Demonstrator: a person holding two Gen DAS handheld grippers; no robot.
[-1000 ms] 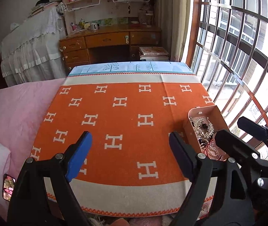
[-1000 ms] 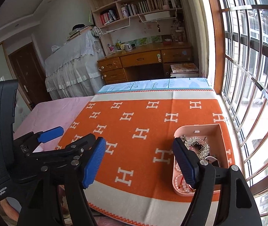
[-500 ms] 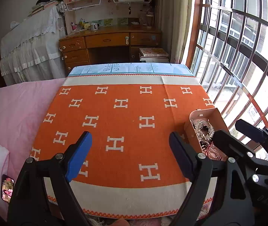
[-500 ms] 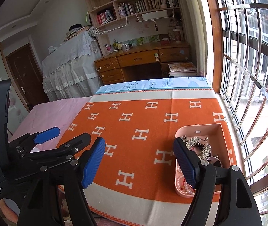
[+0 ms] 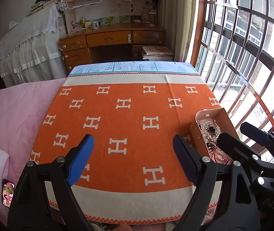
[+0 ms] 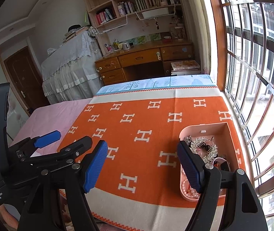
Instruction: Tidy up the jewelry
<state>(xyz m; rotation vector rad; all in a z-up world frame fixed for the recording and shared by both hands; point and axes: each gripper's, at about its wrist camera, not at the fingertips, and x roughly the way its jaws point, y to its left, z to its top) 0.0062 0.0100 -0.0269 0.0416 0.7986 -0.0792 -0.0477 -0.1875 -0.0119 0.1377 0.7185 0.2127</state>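
Pink box (image 6: 206, 129) of tangled jewelry (image 6: 204, 147) is seen on the orange blanket (image 5: 129, 127), window side; left gripper (image 5: 133, 154) and right gripper (image 6: 142, 163) are held released, empty, above it. One piece should be pinched at a free edge, lifted slowly so nothing is dragged along

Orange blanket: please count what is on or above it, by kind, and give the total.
Pink jewelry box: 1
Open grippers, left gripper and right gripper: 2
Orange blanket: 1
Jewelry in the box is too tangled to count.
Total: 4
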